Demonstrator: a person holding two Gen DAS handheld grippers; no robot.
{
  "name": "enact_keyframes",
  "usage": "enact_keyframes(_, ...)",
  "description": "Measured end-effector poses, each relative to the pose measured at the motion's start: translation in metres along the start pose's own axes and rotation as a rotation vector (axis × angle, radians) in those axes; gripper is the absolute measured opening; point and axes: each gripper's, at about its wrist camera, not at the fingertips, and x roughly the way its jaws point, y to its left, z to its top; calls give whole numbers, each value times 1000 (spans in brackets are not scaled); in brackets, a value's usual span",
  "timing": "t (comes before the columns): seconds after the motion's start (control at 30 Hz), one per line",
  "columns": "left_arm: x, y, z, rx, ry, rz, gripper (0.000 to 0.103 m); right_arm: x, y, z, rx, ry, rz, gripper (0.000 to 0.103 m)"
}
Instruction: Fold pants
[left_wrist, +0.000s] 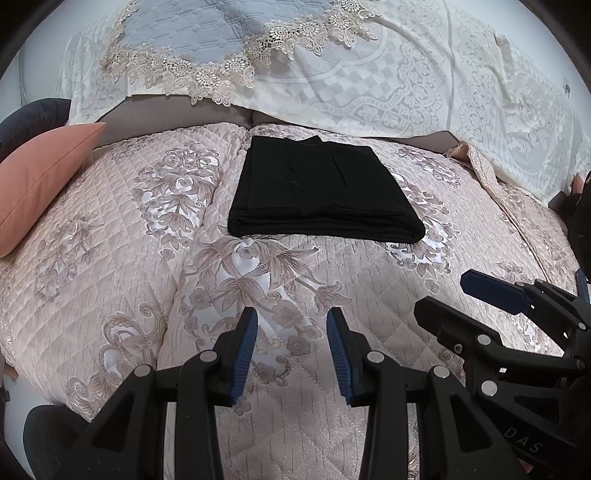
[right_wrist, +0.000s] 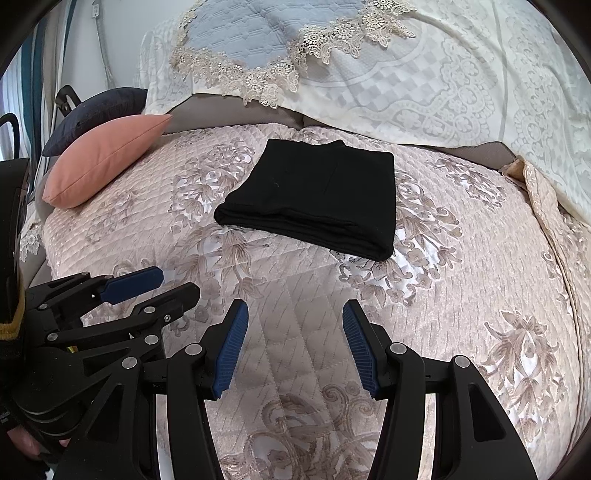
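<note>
Black pants (left_wrist: 321, 190) lie folded into a compact rectangle on the pink quilted sofa cover (left_wrist: 110, 280), flat and untouched. In the left wrist view my left gripper (left_wrist: 291, 350) hovers well short of the pants, open with only quilt between its blue pads. The right gripper (left_wrist: 469, 299) shows at the right side of that view, also open. In the right wrist view the same folded pants (right_wrist: 317, 195) lie ahead. My right gripper (right_wrist: 295, 350) stands open and empty over the sofa cover (right_wrist: 480, 295), and the left gripper (right_wrist: 173, 284) shows at the lower left.
A salmon cushion (left_wrist: 40, 181) leans at the left end, also seen as the salmon cushion (right_wrist: 103, 158) with a dark blue cushion (right_wrist: 99, 110) behind it. A white lace throw (left_wrist: 406, 81) covers the backrest. A hand (right_wrist: 22, 439) holds the left gripper's handle.
</note>
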Motion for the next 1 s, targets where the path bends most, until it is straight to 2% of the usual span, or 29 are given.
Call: enact_keyframes(1.0, 0, -1, 0, 1, 0, 8, 40, -1, 0, 0, 3, 1, 0, 54)
